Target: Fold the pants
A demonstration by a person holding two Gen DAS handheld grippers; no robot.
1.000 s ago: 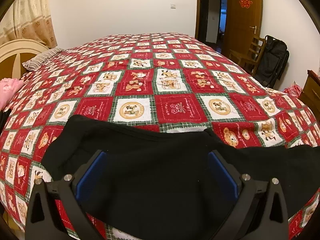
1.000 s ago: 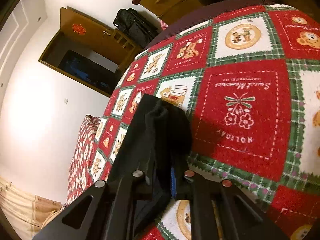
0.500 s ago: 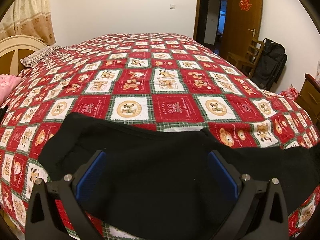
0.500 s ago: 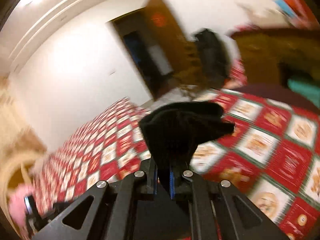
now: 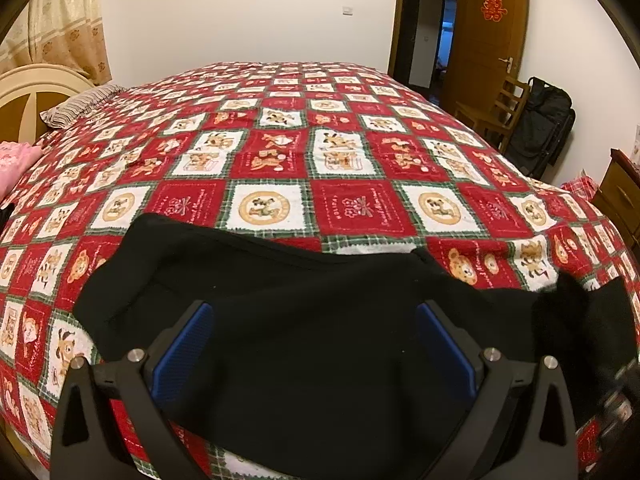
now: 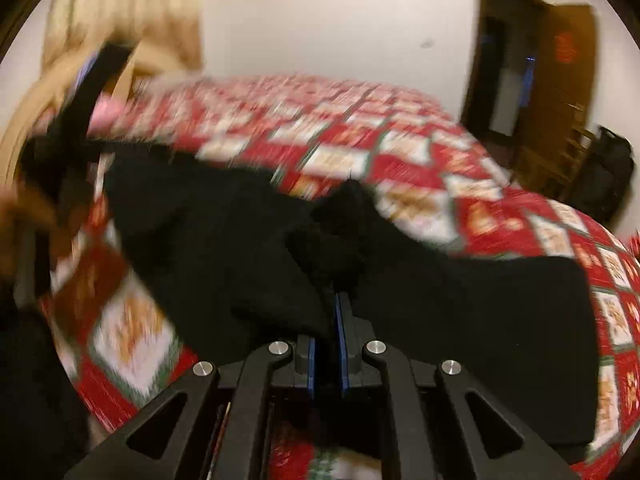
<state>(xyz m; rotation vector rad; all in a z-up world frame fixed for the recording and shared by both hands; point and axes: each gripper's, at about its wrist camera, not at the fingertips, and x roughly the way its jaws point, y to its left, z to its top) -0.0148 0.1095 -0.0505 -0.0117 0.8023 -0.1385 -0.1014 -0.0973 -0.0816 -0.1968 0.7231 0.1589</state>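
Black pants [image 5: 320, 340] lie across the near edge of the bed's red patchwork quilt [image 5: 320, 140]. My left gripper [image 5: 316, 320] hovers over their wide end, jaws spread wide, blue pads [image 5: 184, 344] clear of any grip, fabric lying beneath and between them. My right gripper [image 6: 338, 300] is shut on a bunched end of the pants [image 6: 340, 220], lifted above the rest of the garment. That bunch [image 5: 560, 312] shows at the right of the left wrist view, the right gripper [image 5: 616, 400] blurred below it. In the blurred right wrist view, the left gripper [image 6: 92, 80] is at the upper left.
A striped pillow [image 5: 76, 106], a pink cloth [image 5: 16, 160] and a cream headboard [image 5: 32, 92] are at the left. A wooden chair [image 5: 496, 108], a black bag [image 5: 544, 128] and a dresser [image 5: 620, 196] stand right of the bed, near an open door [image 5: 492, 28].
The right gripper rolled upright and swung across the bed with the pants end in its grip, arriving beside the left gripper. The left gripper stayed put and open.
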